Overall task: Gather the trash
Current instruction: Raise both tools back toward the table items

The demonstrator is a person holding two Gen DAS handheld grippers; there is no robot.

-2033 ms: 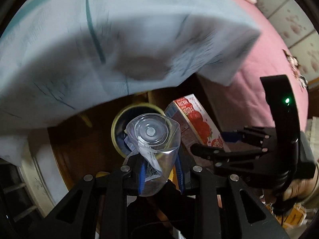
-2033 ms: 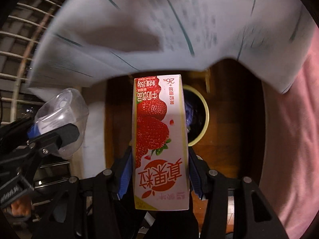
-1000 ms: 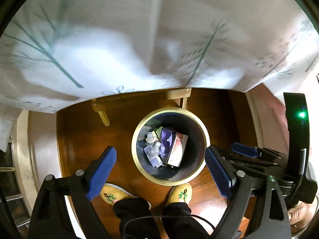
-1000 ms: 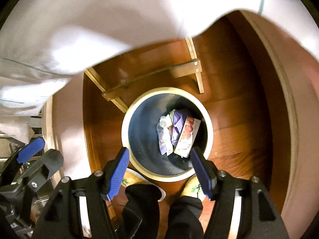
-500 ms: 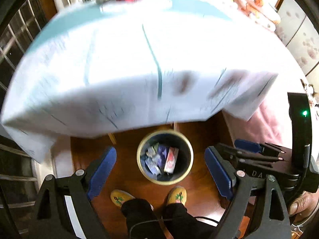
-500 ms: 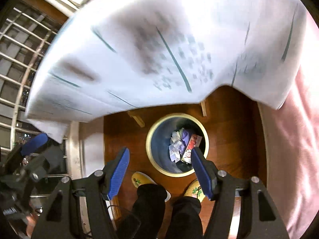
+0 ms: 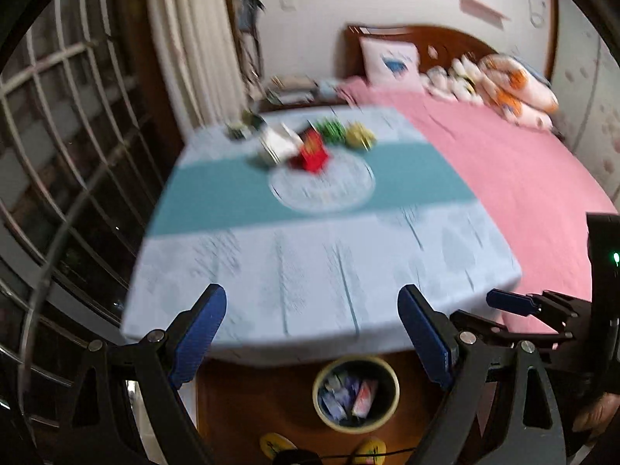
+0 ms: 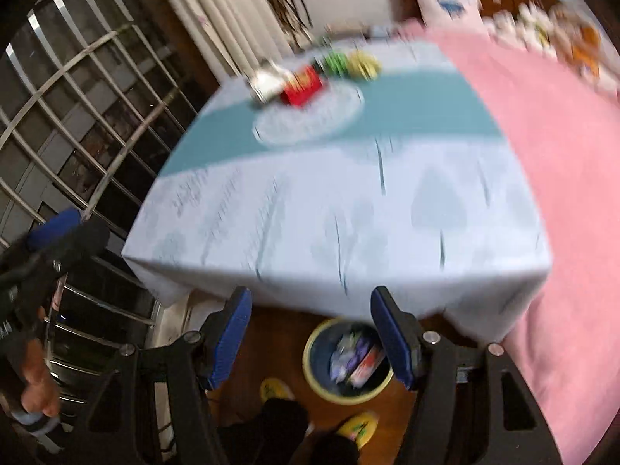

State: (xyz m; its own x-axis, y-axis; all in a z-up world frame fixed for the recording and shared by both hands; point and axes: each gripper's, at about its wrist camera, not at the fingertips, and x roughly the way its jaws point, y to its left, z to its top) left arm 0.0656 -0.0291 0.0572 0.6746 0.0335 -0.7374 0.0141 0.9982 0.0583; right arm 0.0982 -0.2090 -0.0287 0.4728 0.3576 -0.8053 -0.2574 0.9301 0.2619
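My left gripper [image 7: 312,343] has its blue-padded fingers [image 7: 199,333] spread wide with nothing between them, and my right gripper [image 8: 312,343] is the same, fingers [image 8: 228,335] wide apart and holding nothing. Both hang above the near edge of the desk [image 7: 321,255], which wears a pale blue cloth with a teal band. Down on the wooden floor, just under that edge, I see the round bin [image 7: 355,424] with wrappers and a small carton [image 7: 364,393] lying inside it; in the right wrist view the desk edge cuts off the far rim of the bin [image 8: 310,368]. At the far end of the desk sits a blurred cluster, a red box [image 7: 312,151] beside white, green and yellow shapes I cannot make out. A pink bed [image 7: 523,178] lies just beside the desk.
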